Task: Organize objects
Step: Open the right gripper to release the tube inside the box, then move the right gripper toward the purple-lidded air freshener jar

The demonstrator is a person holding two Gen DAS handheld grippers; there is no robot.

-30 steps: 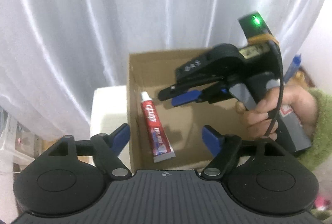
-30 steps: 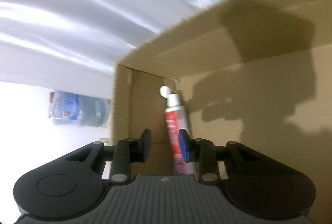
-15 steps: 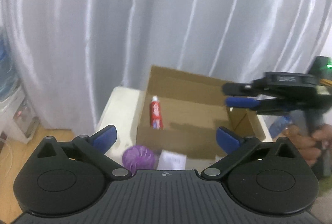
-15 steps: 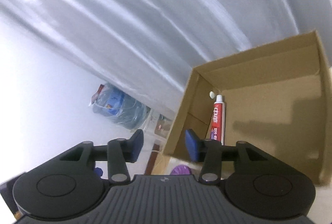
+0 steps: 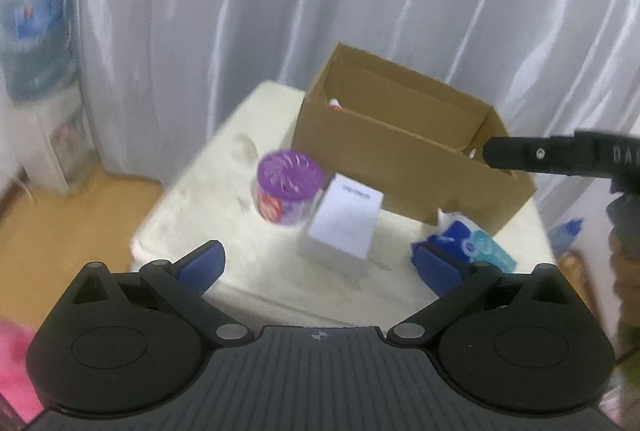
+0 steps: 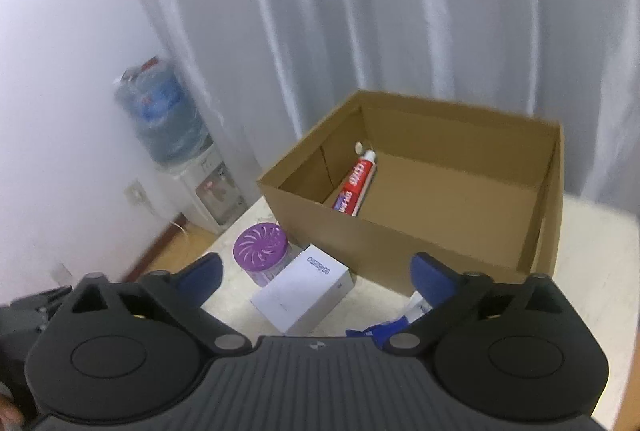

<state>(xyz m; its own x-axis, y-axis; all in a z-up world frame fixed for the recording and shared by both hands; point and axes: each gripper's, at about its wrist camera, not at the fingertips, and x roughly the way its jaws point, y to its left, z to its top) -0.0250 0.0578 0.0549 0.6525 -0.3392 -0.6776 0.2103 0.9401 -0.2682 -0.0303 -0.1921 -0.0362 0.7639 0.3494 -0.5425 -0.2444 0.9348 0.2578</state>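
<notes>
Red toothpaste tube (image 6: 354, 183) lies in the cardboard box (image 6: 400, 243), well beyond both empty tongs: left (image 5: 318, 267) wide open, right (image 6: 316, 273) opening.

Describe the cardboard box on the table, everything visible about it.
The cardboard box is plain brown corrugated card, open at the top, standing upright at the back of the white table. Inside, a red toothpaste tube lies along its left wall; the rest of the floor looks bare. A white carton lies just in front of it.

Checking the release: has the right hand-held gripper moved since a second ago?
Yes. The right hand-held gripper, jaws opening and empty, has backed up and out of the cardboard box.
</notes>
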